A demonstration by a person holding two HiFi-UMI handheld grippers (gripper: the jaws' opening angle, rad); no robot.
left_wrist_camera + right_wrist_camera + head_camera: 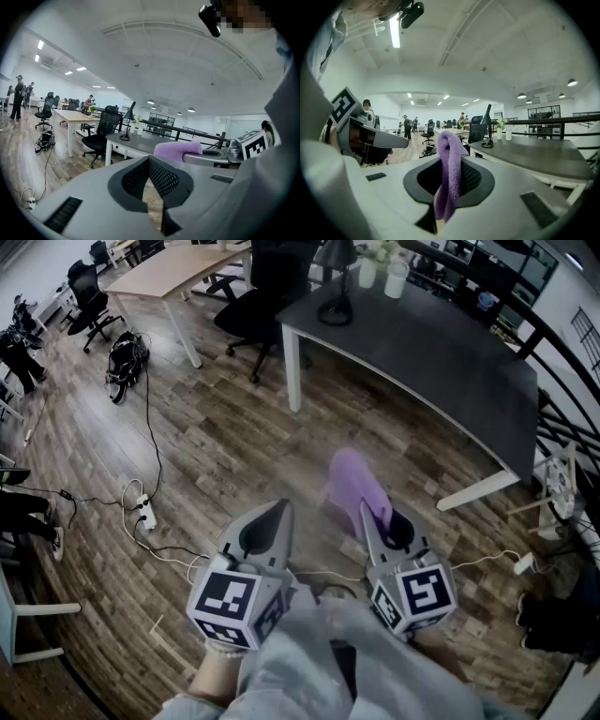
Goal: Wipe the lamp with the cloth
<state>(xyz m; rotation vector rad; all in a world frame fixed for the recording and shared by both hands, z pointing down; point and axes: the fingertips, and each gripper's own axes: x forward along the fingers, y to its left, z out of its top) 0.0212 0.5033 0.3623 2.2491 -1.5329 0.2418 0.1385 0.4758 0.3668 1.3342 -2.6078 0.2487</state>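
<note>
Nearest the lens: grey sleeves [309,662], with both tongs held out side by side over the wood floor [216,437], short of the dark worktop [441,362].

Left tongs [279,512]: pressed together at the tips, nothing between. Judged idle, carried clear as a spare.

Right tongs [366,514]: pinching the purple cloth [354,482] by a fold, loose bulk standing forward of the tips and a tail hanging below. Judged gripped so as to leave a soft face free for wiping.

Lamp [336,282]: upright at the far left corner of the worktop, beside a small vase [367,270] and a white bottle [397,279]. Well apart from both tongs; ahead and slightly right of the cloth in the right gripper view.

No contact with the lamp yet; approach to the worktop judged outstanding.
</note>
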